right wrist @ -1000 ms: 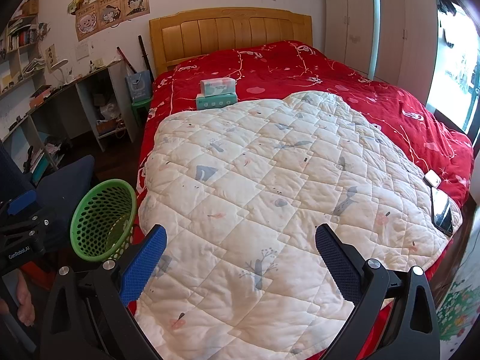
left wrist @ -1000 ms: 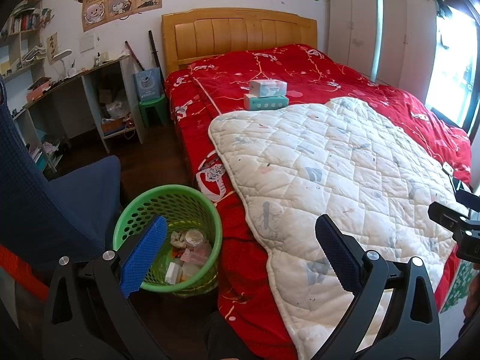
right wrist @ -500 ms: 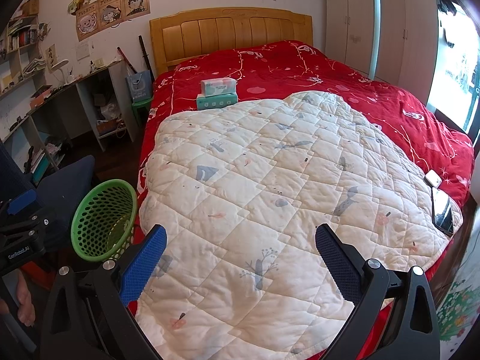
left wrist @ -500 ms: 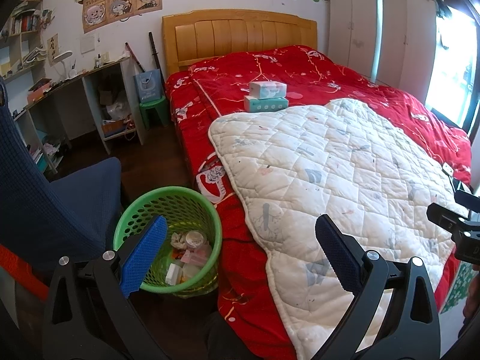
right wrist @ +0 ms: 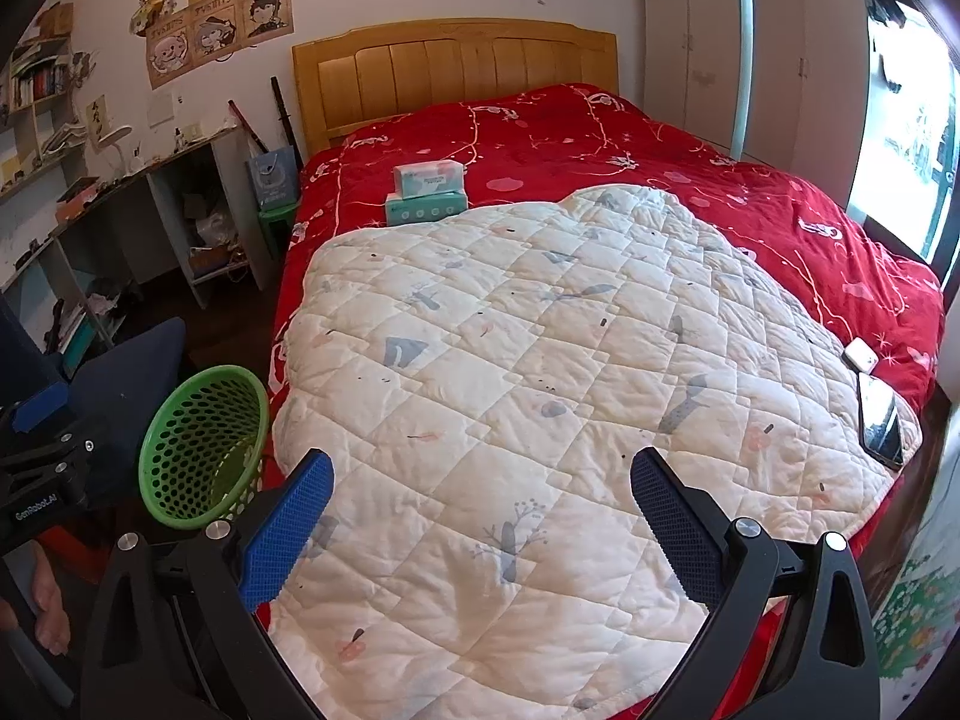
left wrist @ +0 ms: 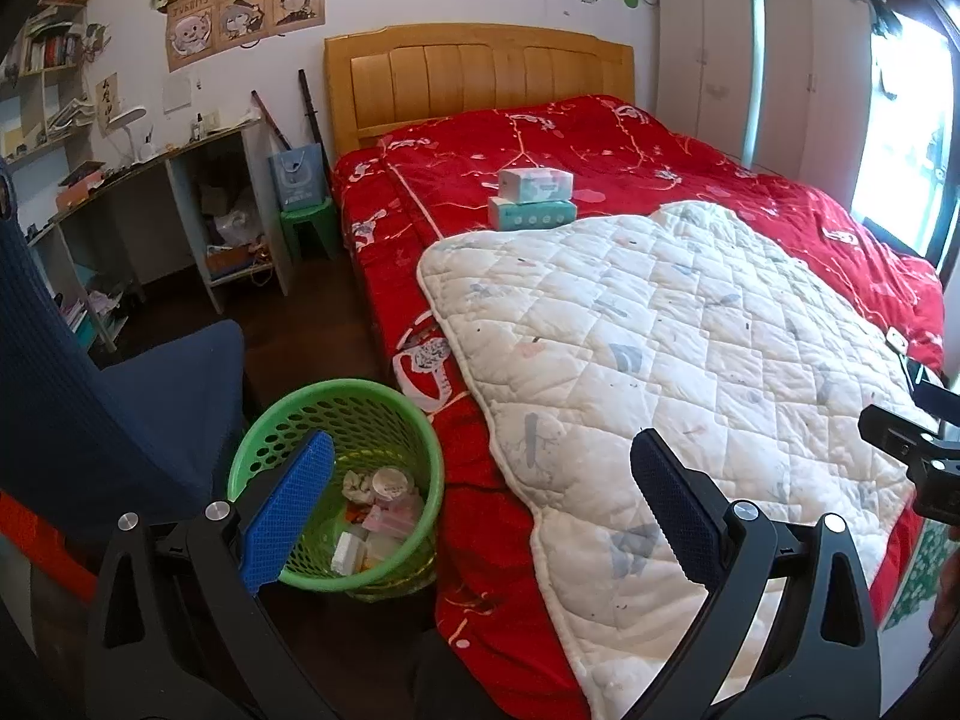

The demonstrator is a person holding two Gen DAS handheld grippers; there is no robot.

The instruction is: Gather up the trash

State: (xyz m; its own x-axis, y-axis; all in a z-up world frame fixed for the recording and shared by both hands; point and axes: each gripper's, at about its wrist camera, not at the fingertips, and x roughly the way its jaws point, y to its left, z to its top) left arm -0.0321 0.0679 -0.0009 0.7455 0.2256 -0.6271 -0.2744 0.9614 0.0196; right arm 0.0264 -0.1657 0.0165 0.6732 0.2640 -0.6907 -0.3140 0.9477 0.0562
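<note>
"GenRobot.AI" printed white on left gripper [right wrist: 36, 480] body, beside green basket [right wrist: 204, 444]. Wall posters [right wrist: 219, 33] above desk headed possibly "JVKIINS" — blurry. Tissue box labels illegible.

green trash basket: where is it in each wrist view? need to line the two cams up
Left wrist: green basket sits lower left, on the floor beside the bed, partly behind the left gripper's near finger; trash shows inside.
Right wrist: the basket is at the left edge, mid-height, seen side-on, contents hidden.
Shared landmark: the stacked tissue boxes on the red bedspread, at the white quilt's far edge.
</note>
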